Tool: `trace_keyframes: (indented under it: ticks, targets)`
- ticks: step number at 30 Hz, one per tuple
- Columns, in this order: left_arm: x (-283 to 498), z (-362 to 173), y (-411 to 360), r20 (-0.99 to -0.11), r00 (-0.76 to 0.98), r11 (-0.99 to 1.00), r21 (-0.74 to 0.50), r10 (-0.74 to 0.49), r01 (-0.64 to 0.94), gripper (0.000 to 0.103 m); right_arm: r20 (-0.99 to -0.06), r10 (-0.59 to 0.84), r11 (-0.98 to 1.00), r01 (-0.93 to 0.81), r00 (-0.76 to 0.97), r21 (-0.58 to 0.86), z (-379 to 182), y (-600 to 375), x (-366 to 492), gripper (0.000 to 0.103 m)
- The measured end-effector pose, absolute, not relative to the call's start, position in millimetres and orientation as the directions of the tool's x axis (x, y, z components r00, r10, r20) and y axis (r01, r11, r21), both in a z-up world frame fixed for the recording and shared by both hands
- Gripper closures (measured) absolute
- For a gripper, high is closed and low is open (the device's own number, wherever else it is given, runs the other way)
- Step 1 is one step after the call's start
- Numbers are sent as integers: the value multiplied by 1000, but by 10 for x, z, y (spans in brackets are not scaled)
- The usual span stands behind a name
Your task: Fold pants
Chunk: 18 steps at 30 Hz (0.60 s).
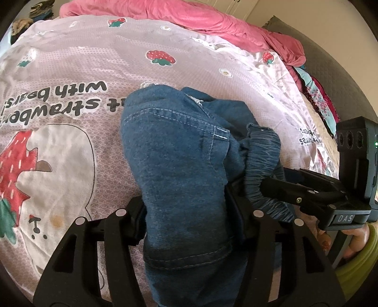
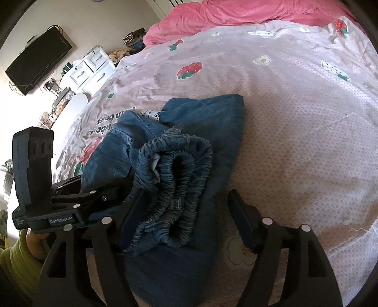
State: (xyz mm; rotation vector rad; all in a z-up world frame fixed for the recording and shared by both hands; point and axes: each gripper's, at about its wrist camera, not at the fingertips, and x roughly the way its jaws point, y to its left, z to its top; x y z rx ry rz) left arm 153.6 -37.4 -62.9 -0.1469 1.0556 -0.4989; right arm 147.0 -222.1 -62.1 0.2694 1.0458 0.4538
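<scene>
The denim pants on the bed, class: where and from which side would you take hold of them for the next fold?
Grip the pants at the gathered elastic waistband, coming from the near edge, probably. It is the thickest, bunched part, raised above the sheet, and it lies nearest the right gripper, whose jaws stand open around it.

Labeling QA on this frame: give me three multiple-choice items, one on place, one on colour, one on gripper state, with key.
1. Where do the pants lie?
A. on the strawberry-print bedspread
B. on a wooden floor
C. in a drawer

2. What colour is the blanket at the far edge of the bed?
A. green
B. pink
C. white

3. How does the right gripper stand?
A. shut on nothing
B. out of view
C. jaws apart, elastic waistband between them, far finger clear of the cloth

Key: 1 A, denim rests on the printed cover; 2 B, pink folds behind; 3 C, a visible gap at the right finger.
</scene>
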Motion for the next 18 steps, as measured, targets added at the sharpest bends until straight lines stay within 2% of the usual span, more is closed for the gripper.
trace_keyframes:
  ticks: [10, 14, 18]
  targets:
    - [1491, -553, -338, -798, 384, 876, -350, -465, 333, 33, -776, 464, 886, -218, 427, 410, -554, -2264, 1477, 24]
    - [1481, -514, -317, -798, 386, 876, -346, -463, 335, 27, -773, 467, 884, -212, 430, 416, -531, -2283, 1455, 24]
    - [1449, -439, -297, -793, 404, 880, -334, -456, 337, 24, -773, 458, 889, -210, 439, 407, -484, -2302, 1429, 18]
